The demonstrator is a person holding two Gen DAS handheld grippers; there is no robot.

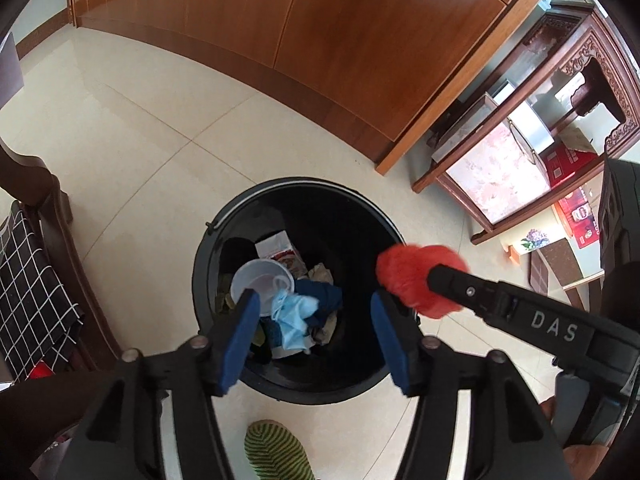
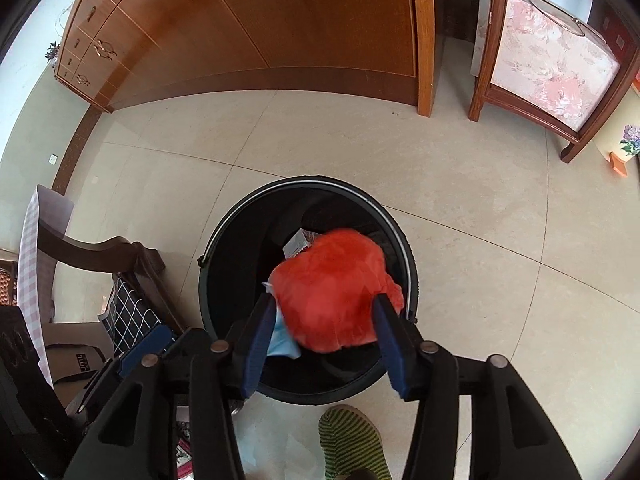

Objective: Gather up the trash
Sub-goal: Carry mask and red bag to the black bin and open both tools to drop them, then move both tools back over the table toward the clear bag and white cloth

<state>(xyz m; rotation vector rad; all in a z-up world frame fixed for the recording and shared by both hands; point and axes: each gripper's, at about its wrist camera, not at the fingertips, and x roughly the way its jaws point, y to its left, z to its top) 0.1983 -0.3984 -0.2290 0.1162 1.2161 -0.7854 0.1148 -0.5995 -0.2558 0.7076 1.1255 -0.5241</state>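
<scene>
A black round trash bin [image 1: 224,240] stands on the tiled floor, holding a clear plastic cup [image 1: 260,280], a blue face mask [image 1: 294,314], wrappers and dark cloth. My left gripper [image 1: 312,320] is open and empty above the bin's mouth. A crumpled red bag [image 2: 332,292] sits between the spread fingers of my right gripper [image 2: 326,320], blurred, over the bin [image 2: 240,224]. The fingers stand wide and I cannot tell whether they touch the bag. The red bag [image 1: 416,280] and the right gripper's finger [image 1: 500,300] also show in the left wrist view over the bin's right rim.
A wooden cabinet [image 1: 320,40] runs along the back. A carved stand with a pink floral panel [image 1: 496,168] is at right. A dark wooden chair with a checked cushion [image 1: 28,280] is at left. A green striped slipper [image 1: 276,452] is in front of the bin.
</scene>
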